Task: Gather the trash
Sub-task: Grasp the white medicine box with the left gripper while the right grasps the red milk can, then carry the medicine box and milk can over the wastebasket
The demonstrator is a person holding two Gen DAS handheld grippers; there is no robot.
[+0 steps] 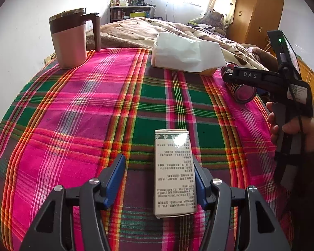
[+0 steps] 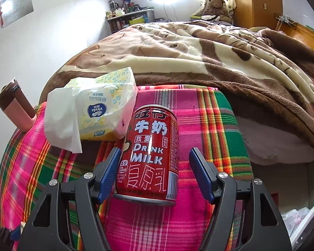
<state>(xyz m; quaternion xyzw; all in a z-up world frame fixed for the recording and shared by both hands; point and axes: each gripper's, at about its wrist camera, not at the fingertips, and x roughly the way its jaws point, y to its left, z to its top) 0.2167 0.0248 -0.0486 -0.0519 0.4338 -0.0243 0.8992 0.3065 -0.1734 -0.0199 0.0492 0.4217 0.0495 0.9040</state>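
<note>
A small white cardboard box (image 1: 174,173) with a dark green band at its far end and rows of fine black print lies flat on its broad face, long axis pointing toward 12 o'clock in the left wrist view. It rests on a pink, green and orange plaid cloth (image 1: 73,108).

A red metal drink can (image 2: 149,154) with white lettering reading "DRINK MILK" lies on its side on the same cloth, its silver rim toward 6 o'clock in the right wrist view. A crumpled white tissue (image 2: 60,119) lies at its 10 o'clock, draped over a pack of tissues (image 2: 106,113).
</note>
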